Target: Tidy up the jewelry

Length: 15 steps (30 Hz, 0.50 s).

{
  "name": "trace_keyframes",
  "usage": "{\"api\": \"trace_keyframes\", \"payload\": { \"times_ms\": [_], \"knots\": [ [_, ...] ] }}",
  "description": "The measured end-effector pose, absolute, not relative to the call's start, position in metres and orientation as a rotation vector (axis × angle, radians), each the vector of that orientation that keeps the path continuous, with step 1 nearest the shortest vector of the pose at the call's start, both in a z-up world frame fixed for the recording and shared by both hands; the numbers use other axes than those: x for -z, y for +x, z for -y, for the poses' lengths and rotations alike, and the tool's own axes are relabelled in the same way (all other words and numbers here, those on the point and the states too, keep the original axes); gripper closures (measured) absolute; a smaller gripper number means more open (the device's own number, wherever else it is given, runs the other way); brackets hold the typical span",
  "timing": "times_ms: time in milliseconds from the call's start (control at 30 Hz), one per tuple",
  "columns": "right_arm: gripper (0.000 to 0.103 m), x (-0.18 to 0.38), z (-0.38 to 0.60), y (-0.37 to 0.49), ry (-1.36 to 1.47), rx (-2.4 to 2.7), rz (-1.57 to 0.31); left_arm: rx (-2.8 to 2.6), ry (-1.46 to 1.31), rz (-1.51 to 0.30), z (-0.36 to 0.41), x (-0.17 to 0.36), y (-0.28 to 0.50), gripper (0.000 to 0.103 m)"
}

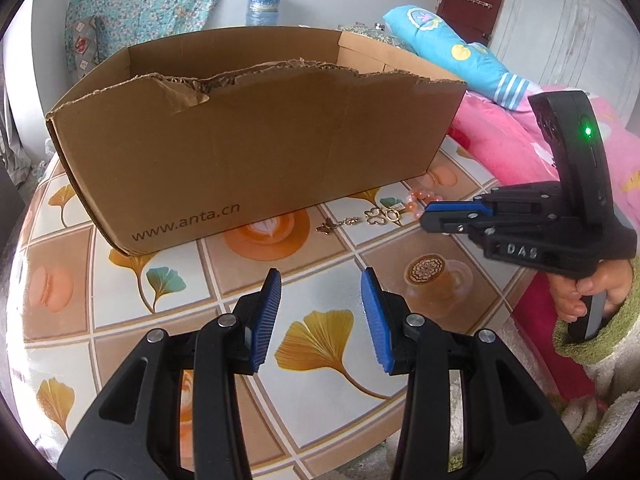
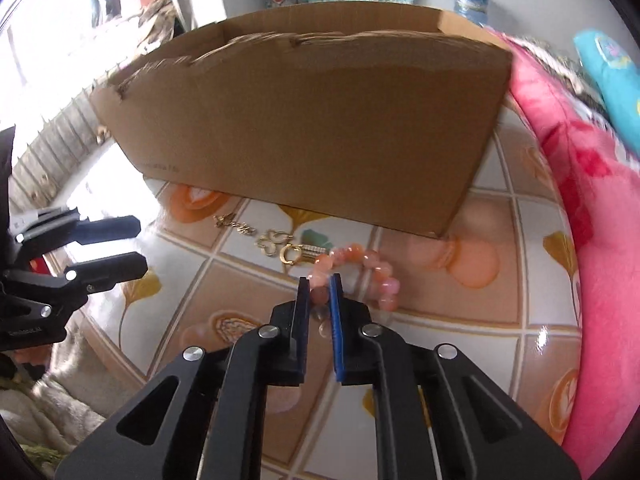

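An orange-pink bead bracelet (image 2: 362, 270) lies on the patterned table in front of a brown cardboard box (image 2: 320, 128). My right gripper (image 2: 320, 284) is closed on the near side of the bracelet. Left of it lie a gold ring clasp (image 2: 291, 255), a gold clover piece (image 2: 272, 241) and a gold butterfly chain (image 2: 234, 224). In the left wrist view the box (image 1: 248, 148) stands ahead, the gold pieces (image 1: 380, 216) and the bracelet (image 1: 416, 200) lie at its right corner, and the right gripper (image 1: 428, 218) touches them. My left gripper (image 1: 320, 312) is open and empty above the table.
The table wears a tile-pattern cloth (image 1: 160, 288) with ginkgo leaves and coffee cups. A pink blanket (image 2: 580, 184) and a blue pillow (image 1: 452, 48) lie at the right edge. The left gripper also shows at the left of the right wrist view (image 2: 120, 248).
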State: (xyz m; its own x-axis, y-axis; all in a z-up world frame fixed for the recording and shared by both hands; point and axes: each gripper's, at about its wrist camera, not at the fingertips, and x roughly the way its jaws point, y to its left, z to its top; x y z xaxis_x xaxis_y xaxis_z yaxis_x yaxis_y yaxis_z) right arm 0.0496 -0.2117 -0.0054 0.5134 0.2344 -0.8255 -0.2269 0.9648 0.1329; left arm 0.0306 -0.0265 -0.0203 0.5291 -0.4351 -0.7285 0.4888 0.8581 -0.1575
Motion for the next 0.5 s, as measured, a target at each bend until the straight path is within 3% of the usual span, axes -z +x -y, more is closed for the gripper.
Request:
{"api": "trace_keyframes", "payload": {
  "times_ms": [400, 500],
  "knots": [
    [0.092, -0.001, 0.248, 0.02, 0.09, -0.208, -1.005, 0.556, 0.028, -0.858, 0.022, 0.024, 0.03, 0.063],
    [0.081, -0.007, 0.249, 0.02, 0.146, -0.213, -0.972, 0.552, 0.021, -0.845, 0.02, 0.02, 0.029, 0.063]
  ]
}}
